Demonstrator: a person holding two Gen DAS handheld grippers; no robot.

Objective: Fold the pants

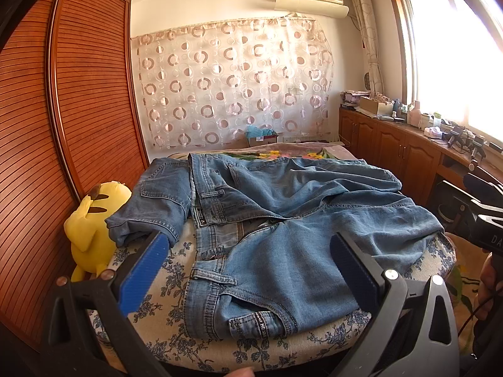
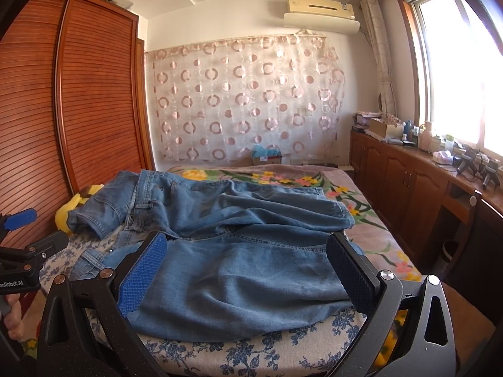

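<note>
Blue denim pants [image 1: 283,220] lie spread and rumpled on the bed, waistband near the left front, legs running right and to the back. A second denim piece [image 1: 157,201] lies folded at the left rear. My left gripper [image 1: 248,251] is open and empty, just above the waistband area. My right gripper [image 2: 248,260] is open and empty, over the pants [image 2: 245,270] near the front edge. The left gripper also shows at the left edge of the right wrist view [image 2: 22,235].
The bed has a blue floral sheet [image 1: 163,286] in front and a flowered blanket [image 2: 361,207] behind. A yellow plush toy [image 1: 91,226] sits at the bed's left by the wooden wardrobe [image 1: 47,125]. Wooden cabinets [image 1: 393,144] with clutter line the right wall under the window.
</note>
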